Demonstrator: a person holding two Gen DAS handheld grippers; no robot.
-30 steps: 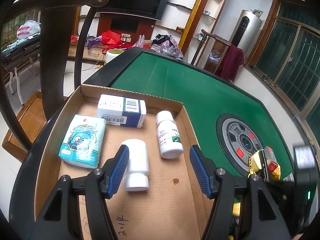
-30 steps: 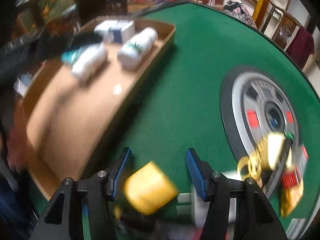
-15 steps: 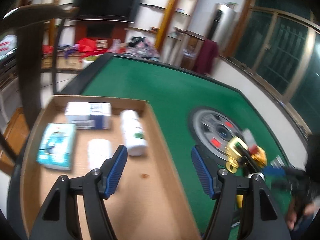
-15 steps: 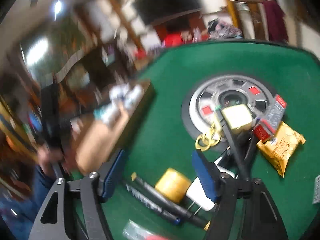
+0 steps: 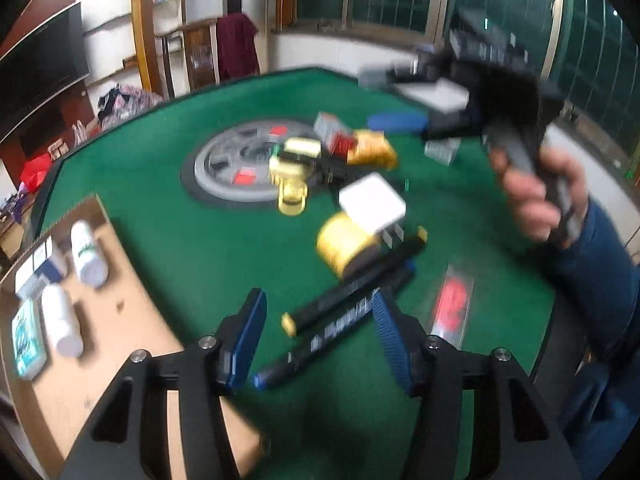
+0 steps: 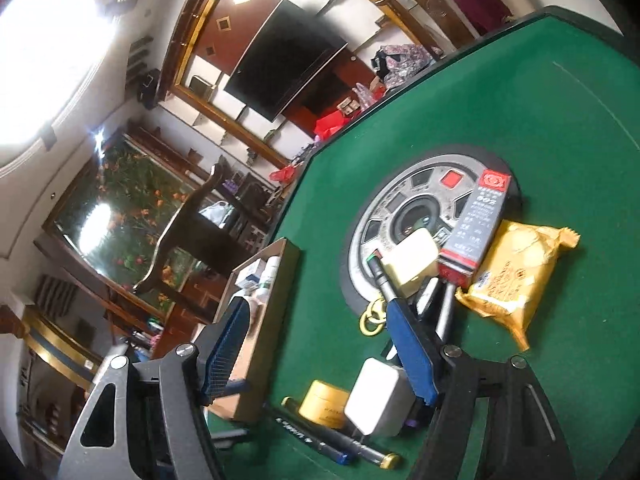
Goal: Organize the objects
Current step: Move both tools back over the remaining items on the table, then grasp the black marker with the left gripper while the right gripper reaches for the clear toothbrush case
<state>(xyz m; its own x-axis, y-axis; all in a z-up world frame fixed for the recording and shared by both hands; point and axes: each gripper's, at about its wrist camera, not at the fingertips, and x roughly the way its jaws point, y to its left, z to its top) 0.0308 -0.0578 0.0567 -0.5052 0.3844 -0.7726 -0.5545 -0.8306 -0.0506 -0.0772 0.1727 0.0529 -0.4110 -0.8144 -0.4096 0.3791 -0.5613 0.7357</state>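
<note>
My left gripper (image 5: 318, 334) is open and empty, low over two black marker pens (image 5: 352, 280) on the green table. Beyond them lie a yellow round tin (image 5: 344, 242), a white charger (image 5: 372, 202) and gold keys (image 5: 290, 184). The cardboard tray (image 5: 132, 344) at the left holds two white bottles (image 5: 60, 322), a blue-white box and a tissue pack. My right gripper (image 6: 316, 340) is open and empty, raised and tilted above the pile: tin (image 6: 324, 402), charger (image 6: 378, 396), pens (image 6: 320, 438), red-grey box (image 6: 476, 232), yellow snack bag (image 6: 516, 268).
A round grey hub (image 6: 416, 216) sits at the table's centre. A red-labelled clear packet (image 5: 450, 308) lies right of the pens. A dark wooden chair (image 6: 192, 232) stands beyond the tray. The right hand and gripper show blurred in the left wrist view (image 5: 520, 128).
My left gripper has swung right from over the tray to over the marker pens. My right gripper has lifted and tilted back from the tin. Both stay open.
</note>
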